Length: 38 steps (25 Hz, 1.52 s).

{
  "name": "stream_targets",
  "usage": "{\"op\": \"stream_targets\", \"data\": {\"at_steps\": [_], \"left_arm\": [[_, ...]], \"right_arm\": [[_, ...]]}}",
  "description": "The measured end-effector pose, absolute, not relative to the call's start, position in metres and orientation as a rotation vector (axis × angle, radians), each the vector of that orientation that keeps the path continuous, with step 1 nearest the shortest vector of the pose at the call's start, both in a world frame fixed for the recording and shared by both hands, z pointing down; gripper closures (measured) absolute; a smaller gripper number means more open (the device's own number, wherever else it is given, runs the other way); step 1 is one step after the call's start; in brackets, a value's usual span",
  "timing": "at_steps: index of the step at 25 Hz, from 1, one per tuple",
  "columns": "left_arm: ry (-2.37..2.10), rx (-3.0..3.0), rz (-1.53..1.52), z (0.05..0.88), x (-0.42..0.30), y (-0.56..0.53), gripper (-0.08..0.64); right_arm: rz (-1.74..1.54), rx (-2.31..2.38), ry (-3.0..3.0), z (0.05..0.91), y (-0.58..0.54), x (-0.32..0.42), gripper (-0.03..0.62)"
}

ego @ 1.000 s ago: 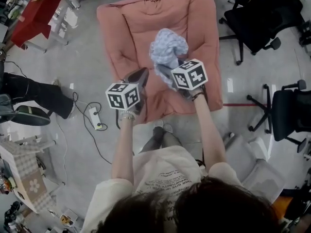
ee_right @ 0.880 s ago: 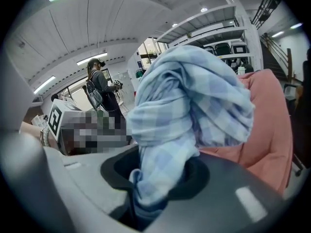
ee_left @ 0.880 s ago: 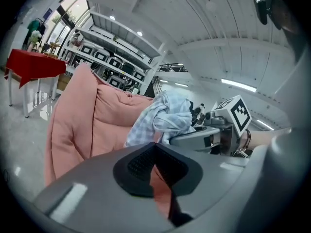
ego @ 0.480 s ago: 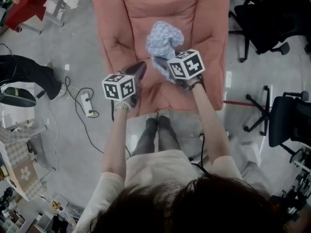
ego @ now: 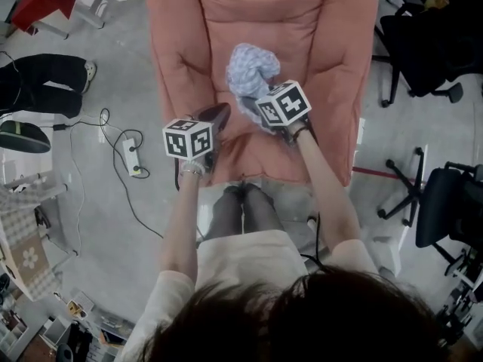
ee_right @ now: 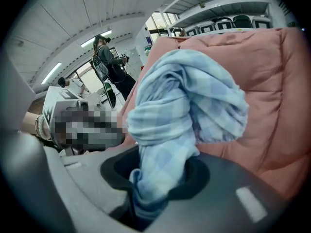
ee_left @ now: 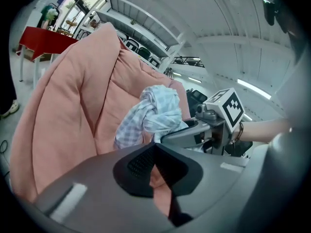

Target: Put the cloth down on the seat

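My right gripper (ee_right: 158, 178) has its fingers clamped on the blue checked cloth (ego: 252, 68), and the bunched cloth is over the middle of the pink seat (ego: 324, 44). My left gripper (ee_left: 154, 152) has its fingers together, holding nothing, near the seat's front edge

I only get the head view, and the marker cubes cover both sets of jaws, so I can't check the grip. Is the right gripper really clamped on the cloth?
Observer: Yes. The right gripper view shows the right gripper pinching the blue checked cloth in its jaws, with the cloth bunched above them.
Operator: Is the left gripper holding any of it?
Observer: No. In the left gripper view the left gripper has its jaw tips together with nothing between them.
Operator: Any loose end?
Observer: One end hangs below the bunch, in front of the pink seat. I cannot tell whether they touch.
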<state>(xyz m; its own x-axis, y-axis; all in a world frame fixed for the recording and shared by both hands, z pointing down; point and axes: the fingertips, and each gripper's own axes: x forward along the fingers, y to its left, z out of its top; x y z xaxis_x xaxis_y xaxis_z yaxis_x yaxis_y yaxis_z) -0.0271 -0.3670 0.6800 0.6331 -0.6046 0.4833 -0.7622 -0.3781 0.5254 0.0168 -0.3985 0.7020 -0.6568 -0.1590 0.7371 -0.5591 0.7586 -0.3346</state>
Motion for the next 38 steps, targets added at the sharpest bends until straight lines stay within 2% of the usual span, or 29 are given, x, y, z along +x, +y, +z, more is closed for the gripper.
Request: {"op": "stream_targets", "data": {"at_steps": [15,24,30,34,38], "left_arm": [[-1.126,1.986,0.302,0.766,-0.036,-0.368,0.571],[-1.096,1.957,0.306,0.783,-0.03,-0.363,0.571],[-1.08,1.965,0.309,0.782,-0.026,-0.361,0.571],[-1.076,1.964,0.297,0.78,-0.025,-0.359,0.571],[-1.067,1.958,0.305,0.778,-0.023,-0.357,0.571]], "right_arm": [[0.717,0.432,-2.102,0.805,-0.407,0.0,0.446],[0.655,0.442,-2.013,0.833,-0.401,0.0,0.445],[0.691,0.459,-1.964,0.843,-0.398,0.004,0.428],[0.689,0.506,-1.956,0.846,-0.397,0.01,0.362],[0.696,0.533,-2.0,0.837,-0.398,0.009,0.343]]}}
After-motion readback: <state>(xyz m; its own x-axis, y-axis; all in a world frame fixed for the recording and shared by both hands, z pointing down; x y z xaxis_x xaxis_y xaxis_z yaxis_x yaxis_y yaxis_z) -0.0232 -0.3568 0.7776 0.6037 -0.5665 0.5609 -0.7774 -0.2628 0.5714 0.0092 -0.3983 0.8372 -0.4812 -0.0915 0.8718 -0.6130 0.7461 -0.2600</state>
